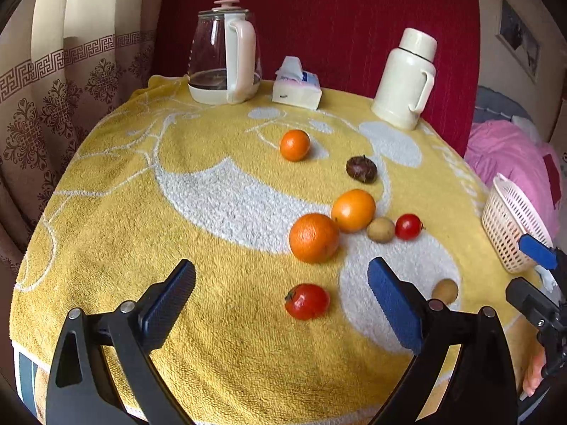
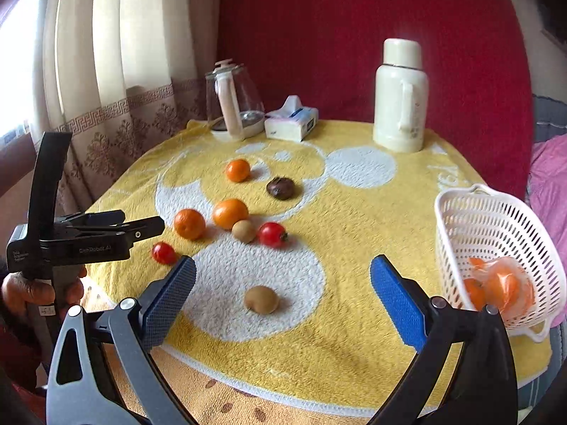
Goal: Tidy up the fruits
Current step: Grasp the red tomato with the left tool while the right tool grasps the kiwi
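Observation:
On the yellow towel (image 1: 177, 212) lie several fruits: two oranges (image 1: 313, 242), a mandarin (image 1: 295, 145), a dark fruit (image 1: 361, 169), two small brown fruits and two red tomatoes. My left gripper (image 1: 282, 265) is open just above the towel. The near tomato (image 1: 307, 301) lies between its fingers, untouched. My right gripper (image 2: 283, 261) is open too, and a brown fruit (image 2: 261, 299) sits on the towel between its blue pads (image 2: 397, 301), clear of both. A white basket (image 2: 471, 212) at the right edge holds bagged oranges (image 2: 496, 287).
A glass kettle (image 1: 223, 60), a tissue box (image 1: 297, 85) and a cream thermos (image 1: 407, 78) stand along the back edge before a red chair back. Curtains hang at the left. Pink bedding (image 1: 506, 156) lies beyond the basket. A hand (image 2: 24, 290) holds the left gripper.

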Motion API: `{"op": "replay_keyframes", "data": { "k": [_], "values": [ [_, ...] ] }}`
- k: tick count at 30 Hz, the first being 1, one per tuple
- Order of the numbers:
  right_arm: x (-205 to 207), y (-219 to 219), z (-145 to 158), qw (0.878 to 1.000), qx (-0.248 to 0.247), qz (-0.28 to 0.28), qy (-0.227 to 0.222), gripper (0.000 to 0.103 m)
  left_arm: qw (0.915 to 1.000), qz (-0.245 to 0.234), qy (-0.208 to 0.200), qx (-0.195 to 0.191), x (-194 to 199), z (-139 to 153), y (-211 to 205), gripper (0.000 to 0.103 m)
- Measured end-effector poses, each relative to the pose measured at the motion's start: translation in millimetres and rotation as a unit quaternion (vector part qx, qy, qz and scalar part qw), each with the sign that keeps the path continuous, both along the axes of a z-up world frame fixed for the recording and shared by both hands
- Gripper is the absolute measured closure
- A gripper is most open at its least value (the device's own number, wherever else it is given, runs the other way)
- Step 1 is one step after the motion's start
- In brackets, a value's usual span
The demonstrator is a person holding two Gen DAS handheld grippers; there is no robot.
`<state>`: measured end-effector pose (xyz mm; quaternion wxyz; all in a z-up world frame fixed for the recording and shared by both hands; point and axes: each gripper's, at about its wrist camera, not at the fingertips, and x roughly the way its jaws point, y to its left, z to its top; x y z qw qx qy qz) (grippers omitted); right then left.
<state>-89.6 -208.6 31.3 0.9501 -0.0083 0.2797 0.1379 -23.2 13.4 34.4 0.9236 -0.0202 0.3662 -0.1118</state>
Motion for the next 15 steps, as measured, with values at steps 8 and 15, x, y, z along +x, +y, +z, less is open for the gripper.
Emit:
{"op": "replay_keyframes", "data": {
  "k": [8, 15],
  "values": [
    [8, 6, -12, 0.999, -0.001, 0.013, 0.041, 0.003, 0.9994, -0.012, 0.032, -0.003, 6, -17, -2, 0.041],
    [13, 11, -17, 0.998, -0.001, 0.027, 0.061, 0.003, 0.9979, -0.040, 0.050, -0.002, 8, -23, -9, 0.064]
  ]
}}
